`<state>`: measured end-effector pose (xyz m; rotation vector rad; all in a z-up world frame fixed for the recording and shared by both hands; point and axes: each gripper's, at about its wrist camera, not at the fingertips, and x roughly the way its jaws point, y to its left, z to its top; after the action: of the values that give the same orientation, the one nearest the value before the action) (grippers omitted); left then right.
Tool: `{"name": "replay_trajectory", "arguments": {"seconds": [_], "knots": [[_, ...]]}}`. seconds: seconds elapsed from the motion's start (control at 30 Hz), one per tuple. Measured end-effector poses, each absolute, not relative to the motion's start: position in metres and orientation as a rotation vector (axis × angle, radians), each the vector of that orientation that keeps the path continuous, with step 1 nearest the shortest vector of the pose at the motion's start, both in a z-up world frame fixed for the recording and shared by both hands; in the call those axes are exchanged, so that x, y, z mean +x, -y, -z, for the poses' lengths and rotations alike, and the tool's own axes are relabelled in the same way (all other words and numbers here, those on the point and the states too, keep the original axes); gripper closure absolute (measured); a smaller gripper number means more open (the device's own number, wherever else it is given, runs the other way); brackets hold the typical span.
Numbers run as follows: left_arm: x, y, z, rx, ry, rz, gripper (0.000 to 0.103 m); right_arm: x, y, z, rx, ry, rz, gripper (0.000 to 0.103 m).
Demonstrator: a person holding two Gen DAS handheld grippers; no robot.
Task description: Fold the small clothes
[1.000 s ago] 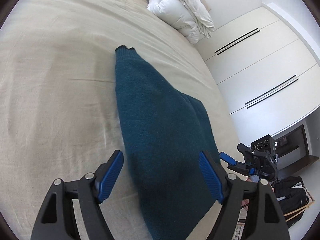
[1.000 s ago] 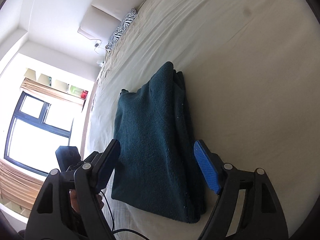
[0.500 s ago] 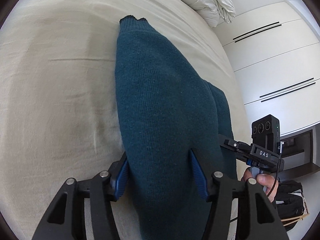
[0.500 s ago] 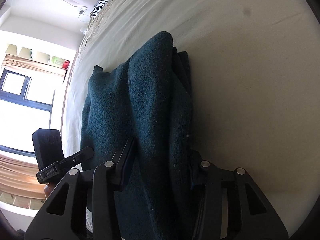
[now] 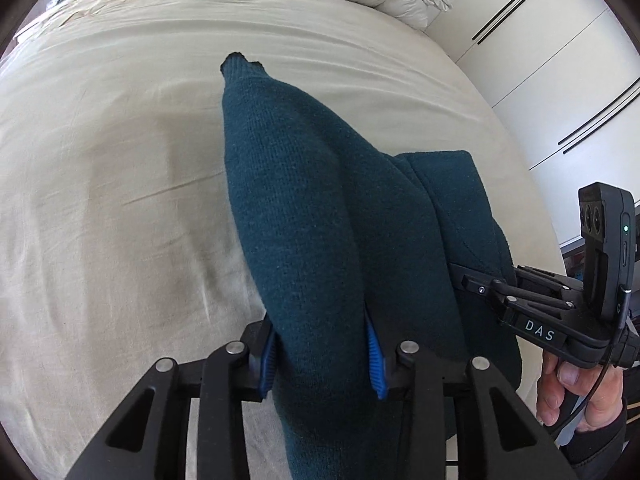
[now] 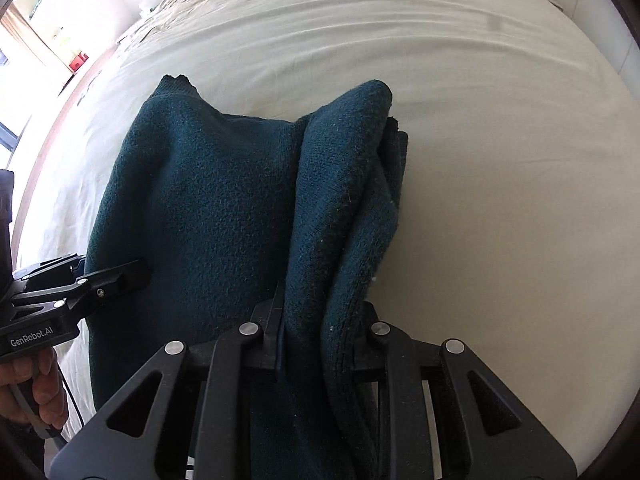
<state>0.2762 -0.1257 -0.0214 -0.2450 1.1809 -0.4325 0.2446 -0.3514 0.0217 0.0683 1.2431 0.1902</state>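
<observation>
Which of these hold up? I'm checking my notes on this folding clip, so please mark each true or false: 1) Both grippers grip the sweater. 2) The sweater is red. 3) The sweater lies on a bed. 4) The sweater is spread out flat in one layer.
1) True: the left gripper and the right gripper each pinch a bunch of the sweater; both sets of jaws have just been closing.
2) False: it is dark teal.
3) True: it lies on the beige bed.
4) False: it is doubled over, with stacked layers at the right gripper.
</observation>
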Motion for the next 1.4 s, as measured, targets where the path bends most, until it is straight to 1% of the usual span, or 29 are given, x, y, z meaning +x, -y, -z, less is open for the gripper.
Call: {"name": "replay_trajectory", "arguments": {"seconds": [0.27,0.37,0.5,0.6,0.73,0.9,0.97,1.0,1.1,1.13,1.17,1.2,1.3,1.4], "knots": [[0.217,0.082,-0.045,-0.178,-1.086,0.430,0.064,0.189,0.310,-0.086,0.010,-1.136,-0.251,0.084],[0.187,0.053,-0.061,-0.180,-1.075,0.428,0.064,0.160,0.291,-0.106,-0.001,-1.111,-0.296,0.084],[0.143,0.021,-0.069,-0.177,-1.073,0.413,0.064,0.118,0.263,-0.120,-0.013,-1.096,-0.358,0.084],[0.115,-0.006,-0.063,-0.197,-1.080,0.392,0.063,0.092,0.246,-0.120,-0.009,-1.099,-0.401,0.084],[0.089,-0.035,-0.037,-0.225,-1.106,0.368,0.063,0.064,0.230,-0.104,0.005,-1.126,-0.438,0.084],[0.078,-0.044,0.015,-0.259,-1.177,0.372,0.062,0.061,0.234,-0.059,0.090,-1.208,-0.462,0.084],[0.075,-0.046,0.038,-0.276,-1.205,0.368,0.060,0.068,0.250,-0.036,0.123,-1.255,-0.460,0.083],[0.076,-0.047,0.046,-0.288,-1.204,0.366,0.057,0.069,0.256,-0.026,0.139,-1.268,-0.449,0.083],[0.074,-0.050,0.051,-0.333,-1.177,0.368,0.054,0.084,0.263,0.003,0.258,-1.276,-0.457,0.079],[0.071,-0.050,0.051,-0.325,-1.168,0.368,0.052,0.085,0.271,0.007,0.294,-1.275,-0.459,0.072],[0.070,-0.051,0.052,-0.318,-1.161,0.367,0.050,0.077,0.275,0.014,0.314,-1.272,-0.456,0.059],[0.066,-0.051,0.053,-0.322,-1.153,0.367,0.046,0.075,0.282,0.017,0.331,-1.268,-0.455,0.056],[0.055,-0.060,0.059,-0.378,-1.139,0.360,0.037,0.061,0.290,0.022,0.440,-1.244,-0.490,0.055],[0.048,-0.071,0.052,-0.422,-1.106,0.359,0.037,0.051,0.302,0.019,0.530,-1.223,-0.471,0.052]]}}
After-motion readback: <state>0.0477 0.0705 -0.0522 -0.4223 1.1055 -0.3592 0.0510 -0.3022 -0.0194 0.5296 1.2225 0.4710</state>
